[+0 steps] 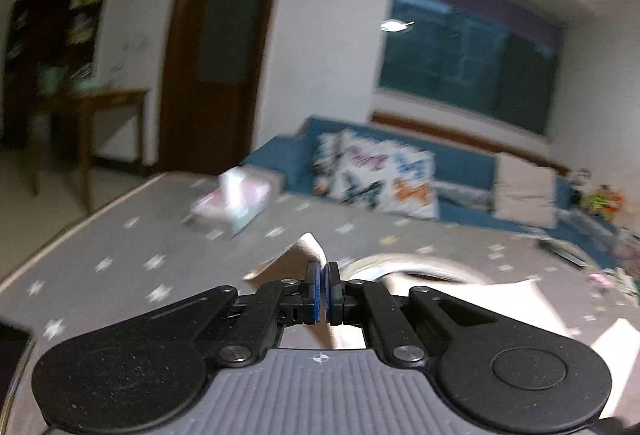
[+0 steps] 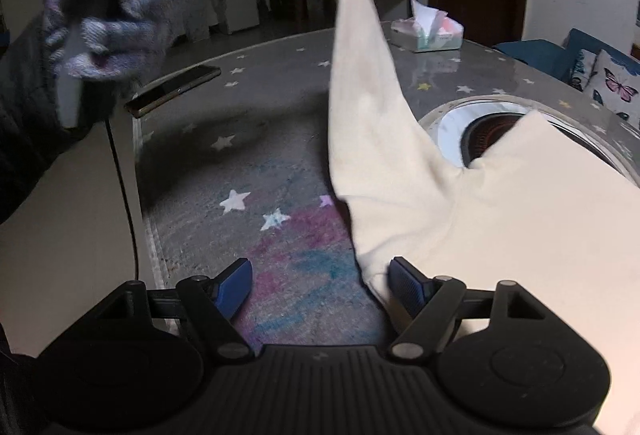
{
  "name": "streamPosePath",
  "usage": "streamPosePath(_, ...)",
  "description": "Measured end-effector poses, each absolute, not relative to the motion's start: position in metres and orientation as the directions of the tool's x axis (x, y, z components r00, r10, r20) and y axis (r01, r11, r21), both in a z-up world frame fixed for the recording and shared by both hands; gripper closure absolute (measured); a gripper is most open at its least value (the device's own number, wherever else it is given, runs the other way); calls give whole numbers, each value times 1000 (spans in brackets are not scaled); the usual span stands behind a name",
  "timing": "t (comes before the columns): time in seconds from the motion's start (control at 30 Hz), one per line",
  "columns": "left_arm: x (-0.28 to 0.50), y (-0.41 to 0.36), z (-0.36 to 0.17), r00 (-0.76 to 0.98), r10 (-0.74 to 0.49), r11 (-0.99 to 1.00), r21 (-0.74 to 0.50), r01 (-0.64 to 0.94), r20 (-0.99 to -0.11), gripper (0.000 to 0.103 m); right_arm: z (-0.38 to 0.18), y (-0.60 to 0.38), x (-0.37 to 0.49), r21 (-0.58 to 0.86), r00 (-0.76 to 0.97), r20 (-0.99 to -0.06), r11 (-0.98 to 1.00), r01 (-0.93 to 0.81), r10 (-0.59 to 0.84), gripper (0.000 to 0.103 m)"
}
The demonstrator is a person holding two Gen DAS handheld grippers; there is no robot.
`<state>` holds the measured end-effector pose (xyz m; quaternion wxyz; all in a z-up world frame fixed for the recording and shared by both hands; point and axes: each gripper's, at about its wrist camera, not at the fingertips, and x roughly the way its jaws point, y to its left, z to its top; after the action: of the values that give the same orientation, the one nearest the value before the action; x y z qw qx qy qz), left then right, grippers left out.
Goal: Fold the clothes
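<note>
While the cream garment (image 2: 460,195) lies mostly spread on the bench (image 2: 192,171), one of its corners is lifted high, so the fold looks begun but far from finished. Seen from the right wrist, a long peak of the cloth rises from the bench to a dark tip near the top of the picture, and that tip appears to be the left claw (image 1: 322,293), though it is too small and blurred there to be sure. Its own camera shows the two blue pads pressed together with a strip of pale cloth pinched between them and a point of fabric standing up just beyond the pads. The right claw (image 2: 320,289) hangs low over the bench with its pads apart, holding nothing; its right pad (image 2: 406,285) sits just beside, perhaps touching, the near edge of the garment. The rest of the cloth runs off to the right and partly covers a round metal-ringed burner (image 2: 480,131) set into the bench. Nothing shows a finished crease, so I judge that the lifted corner has yet to be carried over and laid down, and the remaining folds and smoothing are all left to do. A gloved hand (image 2: 100,31) shows blurred at upper left, a dark phone (image 2: 174,89) lies near the bench edge, and a tissue box (image 2: 428,31) stands at the far side, well apart from the cloth.
</note>
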<state>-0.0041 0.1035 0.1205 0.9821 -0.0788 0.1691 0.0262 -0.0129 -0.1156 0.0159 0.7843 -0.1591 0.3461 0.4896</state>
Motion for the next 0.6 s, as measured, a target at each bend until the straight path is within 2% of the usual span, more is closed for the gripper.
streamPosePath(0.13, -2, 61, 140, 950, -86, 993, -106, 56, -300, 101, 30, -143, -3, 143, 327, -652, 535, -833, 684, 26)
streamPosePath(0.33, 8, -6, 143, 924, -239, 971, -48, 235, -298, 101, 47, -209, 16, 227, 435, -592, 658, -718, 678, 26)
streamPosePath(0.47, 20, -47, 129, 880, -332, 939, -36, 341, -338, 100, 45, -250, 21, 253, 501, -592, 735, -629, 632, 26)
streamPosePath(0.6, 32, -86, 99, 804, -420, 895, -48, 443, -422, 99, 39, -279, 20, 270, 535, -601, 781, -564, 594, 26)
